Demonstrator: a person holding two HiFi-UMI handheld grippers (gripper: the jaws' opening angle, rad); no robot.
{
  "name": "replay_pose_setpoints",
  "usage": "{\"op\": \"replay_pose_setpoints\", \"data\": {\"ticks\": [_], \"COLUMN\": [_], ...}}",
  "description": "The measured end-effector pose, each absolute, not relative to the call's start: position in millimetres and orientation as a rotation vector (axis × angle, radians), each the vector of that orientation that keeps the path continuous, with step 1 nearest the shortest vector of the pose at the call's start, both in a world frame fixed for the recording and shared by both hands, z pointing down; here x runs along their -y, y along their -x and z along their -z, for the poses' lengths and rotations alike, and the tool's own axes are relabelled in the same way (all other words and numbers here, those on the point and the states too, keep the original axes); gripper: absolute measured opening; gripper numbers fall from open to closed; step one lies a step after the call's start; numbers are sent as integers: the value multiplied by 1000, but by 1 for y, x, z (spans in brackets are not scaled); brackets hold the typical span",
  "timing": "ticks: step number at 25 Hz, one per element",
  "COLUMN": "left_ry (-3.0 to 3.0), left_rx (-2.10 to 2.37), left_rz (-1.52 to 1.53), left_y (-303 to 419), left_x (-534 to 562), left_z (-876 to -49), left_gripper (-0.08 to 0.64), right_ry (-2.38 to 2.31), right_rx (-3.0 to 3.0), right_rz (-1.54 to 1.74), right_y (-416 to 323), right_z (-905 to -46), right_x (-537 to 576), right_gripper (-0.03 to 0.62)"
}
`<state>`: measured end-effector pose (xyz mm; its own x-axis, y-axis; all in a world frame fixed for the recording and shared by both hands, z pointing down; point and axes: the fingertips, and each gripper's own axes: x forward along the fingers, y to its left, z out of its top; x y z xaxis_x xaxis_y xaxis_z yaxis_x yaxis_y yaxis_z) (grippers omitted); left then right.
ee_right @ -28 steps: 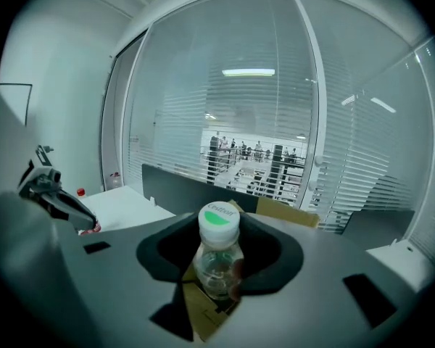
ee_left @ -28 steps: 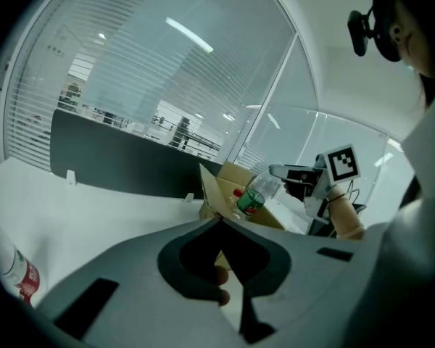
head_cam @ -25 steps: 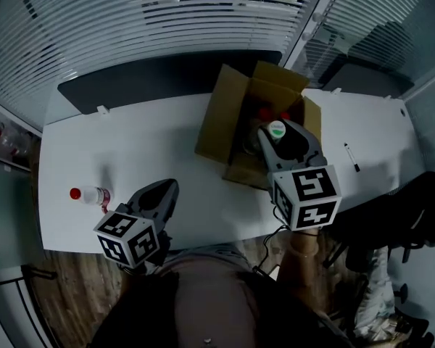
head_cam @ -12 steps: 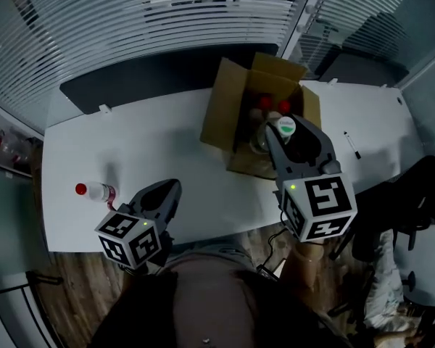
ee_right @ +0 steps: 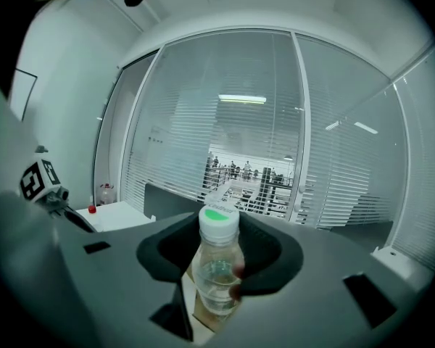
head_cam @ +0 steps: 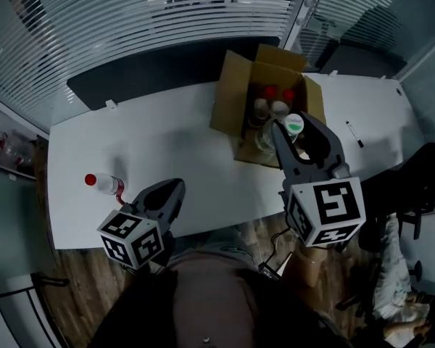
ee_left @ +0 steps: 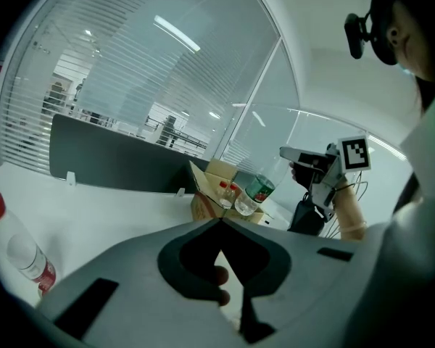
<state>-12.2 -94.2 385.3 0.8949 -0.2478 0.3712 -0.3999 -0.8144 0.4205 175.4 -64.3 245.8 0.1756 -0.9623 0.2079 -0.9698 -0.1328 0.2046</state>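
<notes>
Green-capped bottle (ee_right: 217,265) sits clamped by its body in the right hand-held gripper (head_cam: 295,127), in the air over the near edge of the open cardboard box (head_cam: 230,109). It looks clear of the rim, though the head view leaves that unsure. My judgement: keep the squeeze firm and square on the body, cap end steady, clear of the red-capped bottles (head_cam: 278,93) standing inside. Left hand-held gripper (head_cam: 174,187) is clenched on nothing, low over the near desk edge. White desk (head_cam: 159,136) carries a red-capped bottle (head_cam: 105,185) lying at left and a pen (head_cam: 354,133) at right. Dark partition (head_cam: 152,67) behind, glass wall with blinds (head_cam: 130,13), wood floor (head_cam: 80,288).
</notes>
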Motion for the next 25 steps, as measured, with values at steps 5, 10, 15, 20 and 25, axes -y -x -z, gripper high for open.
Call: {"op": "replay_pose_setpoints", "data": {"ticks": [5,10,15,20,25], "left_ry": [-2563,-2565,-2564,-2552,-2534], "left_rx": [456,457,471,514,560], "left_rz": [-414,-412,-404,-397,-390], "left_y": [25,38,54,73,90], "left_x": [90,88,87,90,96], "left_z": [-386,-385,-386,-388,-391], "left_gripper": [8,8,8,8,8], "right_ry": [-2169,-2160,-2140,-2107,-2060], "right_rx": [1835,1844,1855,1888,1930], "right_rz": [-50,-68,-92,-104,-114], "right_y": [-161,-146,-130,-113,-96], "right_z": [-250,-255,-265,-271,-278], "right_x": [58,55,59,68,83], "right_gripper": [173,173,173,174,173]}}
